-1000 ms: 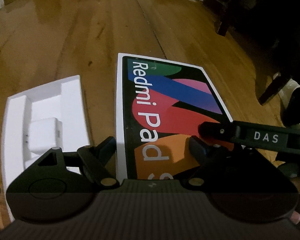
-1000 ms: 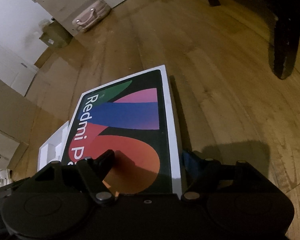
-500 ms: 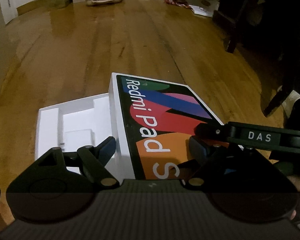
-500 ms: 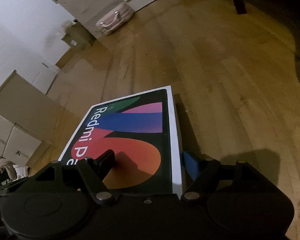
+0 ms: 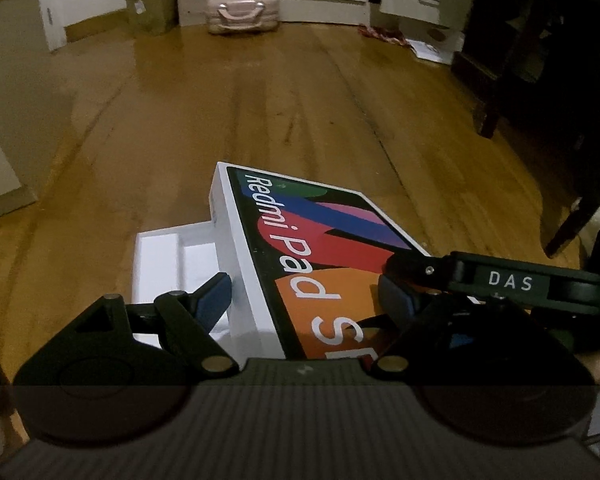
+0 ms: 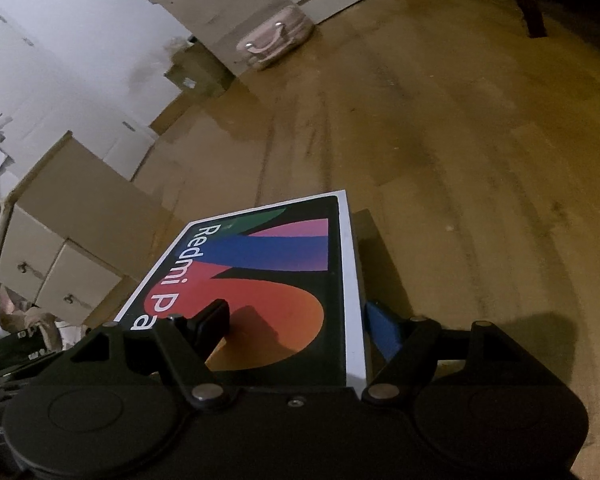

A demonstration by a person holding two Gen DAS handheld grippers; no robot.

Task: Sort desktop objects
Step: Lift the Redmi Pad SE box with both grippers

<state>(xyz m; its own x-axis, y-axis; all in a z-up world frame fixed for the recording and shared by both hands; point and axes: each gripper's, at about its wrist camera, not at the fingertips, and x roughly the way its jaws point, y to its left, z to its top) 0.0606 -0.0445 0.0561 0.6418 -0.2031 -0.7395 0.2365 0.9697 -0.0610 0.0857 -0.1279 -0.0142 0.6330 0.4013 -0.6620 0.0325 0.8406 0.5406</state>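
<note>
Redmi Pad box lid [image 5: 320, 248] is held tilted above the wooden floor [image 5: 260, 112], its near end between our two grippers. We see the left gripper [image 5: 306, 296] with fingers spread across the lid's left edge, the right gripper [image 6: 296, 320] likewise straddling its right edge (whether either pad presses the lid, we cannot tell). Left of the lid, lower, lies the white box tray [image 5: 172, 256]. Beyond the lid stands a pink case [image 5: 242, 12].

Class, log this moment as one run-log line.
left gripper: straddling lid's left edge | right gripper: straddling lid's right edge | Redmi Pad box lid: raised | white tray: underneath, partly covered
</note>
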